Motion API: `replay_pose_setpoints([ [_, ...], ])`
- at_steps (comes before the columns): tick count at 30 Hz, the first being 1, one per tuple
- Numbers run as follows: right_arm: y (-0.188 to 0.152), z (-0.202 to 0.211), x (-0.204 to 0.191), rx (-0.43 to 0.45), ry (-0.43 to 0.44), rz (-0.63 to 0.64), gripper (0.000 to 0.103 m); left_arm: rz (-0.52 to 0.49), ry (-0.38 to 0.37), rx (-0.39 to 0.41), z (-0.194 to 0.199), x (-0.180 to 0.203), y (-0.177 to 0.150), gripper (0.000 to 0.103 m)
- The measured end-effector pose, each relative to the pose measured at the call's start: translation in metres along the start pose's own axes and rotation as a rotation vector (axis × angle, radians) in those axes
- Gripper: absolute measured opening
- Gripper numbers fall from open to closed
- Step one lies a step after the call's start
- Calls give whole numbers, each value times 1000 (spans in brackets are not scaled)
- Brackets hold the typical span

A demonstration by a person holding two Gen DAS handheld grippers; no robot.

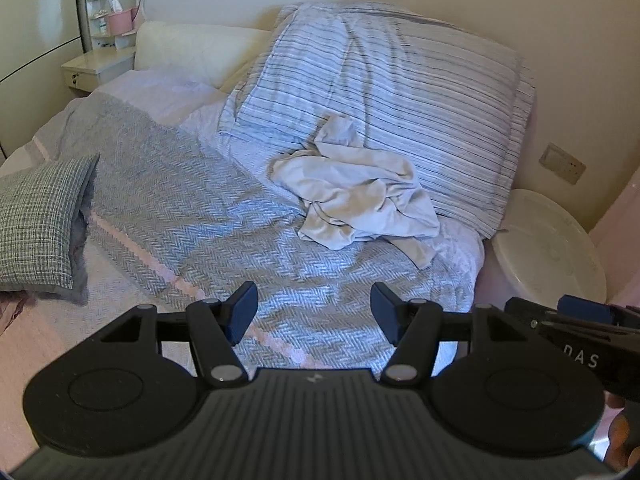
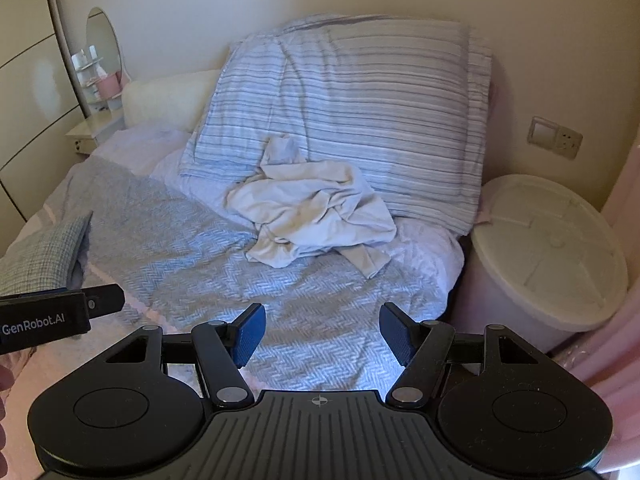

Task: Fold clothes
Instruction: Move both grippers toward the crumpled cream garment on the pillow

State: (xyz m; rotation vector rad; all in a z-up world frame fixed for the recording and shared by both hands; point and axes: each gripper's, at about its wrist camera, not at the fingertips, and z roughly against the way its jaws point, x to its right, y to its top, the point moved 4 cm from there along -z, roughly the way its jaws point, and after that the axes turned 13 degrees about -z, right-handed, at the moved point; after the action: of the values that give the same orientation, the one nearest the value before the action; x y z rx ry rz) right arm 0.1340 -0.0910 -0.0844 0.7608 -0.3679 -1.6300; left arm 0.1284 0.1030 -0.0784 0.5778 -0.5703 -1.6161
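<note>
Grippers wide apart, empty: left gripper (image 1: pixel 314 312), right gripper (image 2: pixel 322 332); crumpled white garment (image 1: pixel 356 196) on bed, against striped pillow (image 1: pixel 400 100).

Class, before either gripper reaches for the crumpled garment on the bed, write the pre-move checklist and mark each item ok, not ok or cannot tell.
1. Left gripper open, nothing between its fingers: ok.
2. Right gripper open and empty: ok.
3. Crumpled white garment in clear view, nothing lying on it: ok.
4. Garment spread flat for folding: not ok, it is bunched against the striped pillow.
5. Bedspread in front of it free for laying out: ok.
6. Collar or sleeves identifiable: cannot tell.
</note>
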Motion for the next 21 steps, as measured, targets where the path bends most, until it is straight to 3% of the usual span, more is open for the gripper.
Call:
replay_pose_setpoints([
  [21, 76, -96, 18, -50, -6, 45, 67, 8, 36, -84, -108, 14, 71, 59],
])
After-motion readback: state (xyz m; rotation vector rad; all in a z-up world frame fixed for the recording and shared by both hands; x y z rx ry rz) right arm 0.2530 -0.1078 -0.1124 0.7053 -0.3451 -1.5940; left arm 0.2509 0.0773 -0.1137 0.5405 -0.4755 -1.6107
